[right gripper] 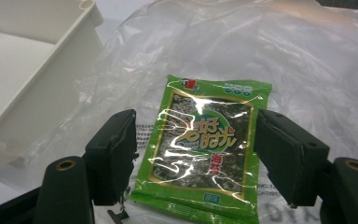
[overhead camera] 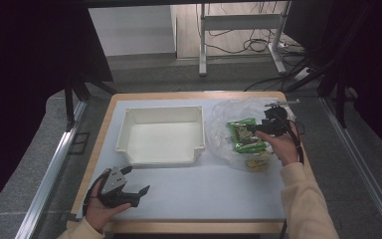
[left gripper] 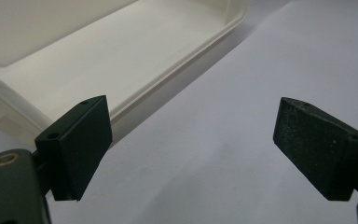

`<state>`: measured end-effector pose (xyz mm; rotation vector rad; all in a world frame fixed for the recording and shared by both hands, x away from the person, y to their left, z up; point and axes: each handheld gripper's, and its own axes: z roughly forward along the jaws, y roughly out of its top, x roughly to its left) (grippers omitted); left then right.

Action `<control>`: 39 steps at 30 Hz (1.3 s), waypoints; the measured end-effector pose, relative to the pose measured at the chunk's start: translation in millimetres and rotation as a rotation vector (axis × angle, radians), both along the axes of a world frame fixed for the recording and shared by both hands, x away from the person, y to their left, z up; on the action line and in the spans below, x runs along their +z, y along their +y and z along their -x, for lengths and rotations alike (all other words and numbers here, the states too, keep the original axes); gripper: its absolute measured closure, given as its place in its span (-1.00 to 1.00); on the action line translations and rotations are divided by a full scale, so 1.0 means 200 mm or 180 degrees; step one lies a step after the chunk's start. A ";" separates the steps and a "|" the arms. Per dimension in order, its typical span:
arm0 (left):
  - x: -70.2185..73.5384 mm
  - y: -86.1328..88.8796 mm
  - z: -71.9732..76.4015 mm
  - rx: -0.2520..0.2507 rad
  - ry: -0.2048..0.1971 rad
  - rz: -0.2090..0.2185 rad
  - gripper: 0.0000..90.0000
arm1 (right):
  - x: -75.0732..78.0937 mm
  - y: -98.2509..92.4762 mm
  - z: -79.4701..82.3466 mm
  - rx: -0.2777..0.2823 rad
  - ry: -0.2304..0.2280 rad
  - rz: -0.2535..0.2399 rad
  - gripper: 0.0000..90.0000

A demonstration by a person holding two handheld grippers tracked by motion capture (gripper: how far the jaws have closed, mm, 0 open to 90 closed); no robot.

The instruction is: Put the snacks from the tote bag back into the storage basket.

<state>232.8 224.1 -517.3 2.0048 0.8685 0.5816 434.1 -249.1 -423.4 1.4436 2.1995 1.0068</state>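
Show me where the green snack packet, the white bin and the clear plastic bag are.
green snack packet (right gripper: 204, 148), right gripper view, middle of its front.
white bin (overhead camera: 161, 160), high view, near wall.
clear plastic bag (right gripper: 307, 60), right gripper view, crinkled upper part.

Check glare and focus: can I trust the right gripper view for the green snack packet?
Right gripper view: green foil snack packet sharp, white glare streaks across its wrapper; clear plastic bag washed out. Left gripper view: black jaws soft, white plastic bin blurred. High view: dim, dark edges.

Dim room, bright tabletop, glare on plastic.
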 end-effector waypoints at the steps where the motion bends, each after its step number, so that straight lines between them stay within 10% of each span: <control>1: 0.00 0.00 0.00 0.0000 0.0000 0.0000 -0.74 | 0.00 0.00 0.00 0.0000 0.0000 0.0000 -0.32; 39: 0.01 0.01 0.00 0.0031 -0.0023 0.0011 -0.75 | -0.15 -0.03 -0.24 -0.0218 0.0417 0.0210 -0.25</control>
